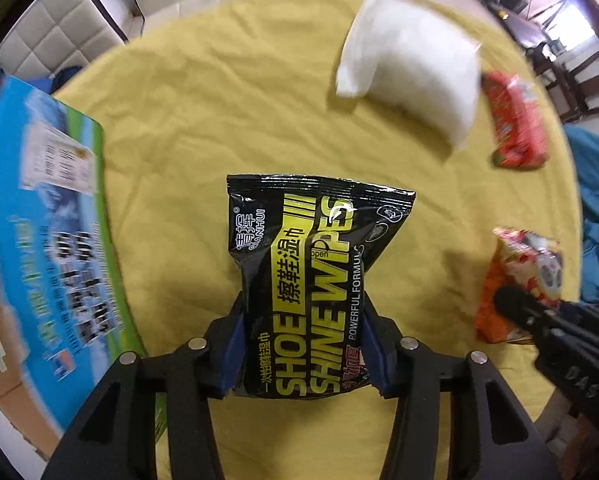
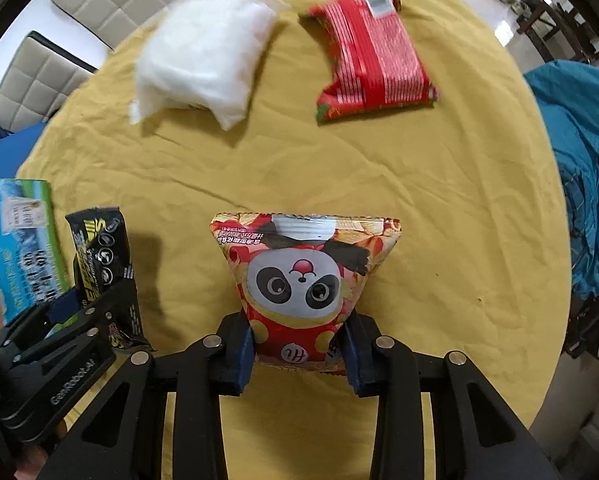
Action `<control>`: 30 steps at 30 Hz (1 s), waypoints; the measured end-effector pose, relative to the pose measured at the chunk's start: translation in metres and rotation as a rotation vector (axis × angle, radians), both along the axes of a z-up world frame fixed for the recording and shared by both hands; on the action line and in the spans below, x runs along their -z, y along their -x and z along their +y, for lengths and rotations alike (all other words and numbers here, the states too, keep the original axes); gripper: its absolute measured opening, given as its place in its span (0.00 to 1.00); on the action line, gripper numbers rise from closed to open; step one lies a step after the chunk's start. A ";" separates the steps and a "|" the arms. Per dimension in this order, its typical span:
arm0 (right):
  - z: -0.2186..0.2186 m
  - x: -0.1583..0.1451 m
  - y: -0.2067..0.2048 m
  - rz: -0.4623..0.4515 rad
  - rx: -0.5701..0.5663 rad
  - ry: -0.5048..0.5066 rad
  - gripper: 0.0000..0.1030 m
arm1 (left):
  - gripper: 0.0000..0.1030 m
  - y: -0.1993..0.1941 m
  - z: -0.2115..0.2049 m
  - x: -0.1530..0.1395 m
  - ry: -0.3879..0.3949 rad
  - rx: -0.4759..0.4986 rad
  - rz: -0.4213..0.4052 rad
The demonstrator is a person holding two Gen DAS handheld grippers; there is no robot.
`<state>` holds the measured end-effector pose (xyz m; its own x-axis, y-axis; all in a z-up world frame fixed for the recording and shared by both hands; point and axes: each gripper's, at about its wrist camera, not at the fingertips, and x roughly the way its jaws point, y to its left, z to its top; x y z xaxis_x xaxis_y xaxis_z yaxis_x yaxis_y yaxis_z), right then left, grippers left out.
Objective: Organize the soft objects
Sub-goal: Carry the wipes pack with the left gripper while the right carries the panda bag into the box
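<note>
— Where's the black wipes pack (image 1: 311,280)?

— Pinched between the left gripper (image 1: 303,344)'s blue pads, sticking forward above the yellow cloth (image 1: 203,120), beside the blue box (image 1: 43,216).

— And the other one?

— The right gripper (image 2: 299,344) is clamped on the panda snack bag (image 2: 303,280). The white pillow bag (image 2: 203,56) and red packet (image 2: 375,56) lie beyond, apart.

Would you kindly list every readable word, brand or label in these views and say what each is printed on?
"SHOE SHINE WIPES", "POWERFUL FORMULA", "open": black wipes pack, held by the left gripper.
"Hi": panda snack bag, held by the right gripper.
"GenRobot.AI": left gripper's body, right wrist view.
Blue box, red packet: print blurred.
</note>
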<state>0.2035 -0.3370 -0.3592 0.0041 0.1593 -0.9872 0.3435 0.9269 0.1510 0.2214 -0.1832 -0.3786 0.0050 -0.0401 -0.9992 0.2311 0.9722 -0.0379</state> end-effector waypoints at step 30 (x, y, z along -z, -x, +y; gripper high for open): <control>0.206 -0.175 -0.019 -0.282 -0.300 -0.166 0.36 | 0.46 0.005 0.242 -0.215 0.220 -0.271 -0.312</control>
